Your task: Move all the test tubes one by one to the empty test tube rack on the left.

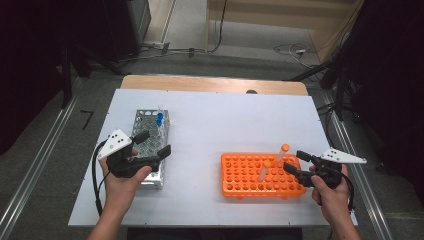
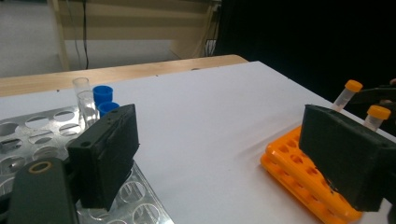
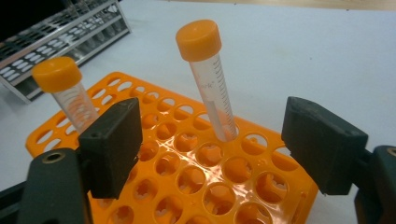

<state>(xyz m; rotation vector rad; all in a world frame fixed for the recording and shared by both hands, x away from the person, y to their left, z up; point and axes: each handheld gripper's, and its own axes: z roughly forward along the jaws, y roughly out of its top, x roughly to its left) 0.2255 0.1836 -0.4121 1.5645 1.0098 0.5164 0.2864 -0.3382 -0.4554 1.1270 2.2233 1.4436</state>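
An orange tube rack (image 1: pixel 250 176) (image 3: pixel 196 177) (image 2: pixel 299 172) lies at the right of the white table. Two orange-capped clear tubes stand in it: one (image 1: pixel 282 152) (image 3: pixel 210 84) (image 2: pixel 345 95) near its far right edge, another (image 1: pixel 264 170) (image 3: pixel 70 95) (image 2: pixel 375 116) closer to the middle. My right gripper (image 1: pixel 296 162) (image 3: pixel 215 149) stands open over the rack's right end, just short of the far tube, holding nothing. A metal rack (image 1: pixel 150 142) (image 2: pixel 42 140) at the left carries two blue-capped tubes (image 1: pixel 159 119) (image 2: pixel 103 98) and clear uncapped tubes (image 2: pixel 84 100). My left gripper (image 1: pixel 152 144) (image 2: pixel 219 158) hovers open over that rack.
The white board (image 1: pixel 210 125) covers a wooden table whose far edge (image 1: pixel 210 84) shows. Bare surface lies between the two racks. Cables run on the floor beyond the table, and dark stands flank both sides.
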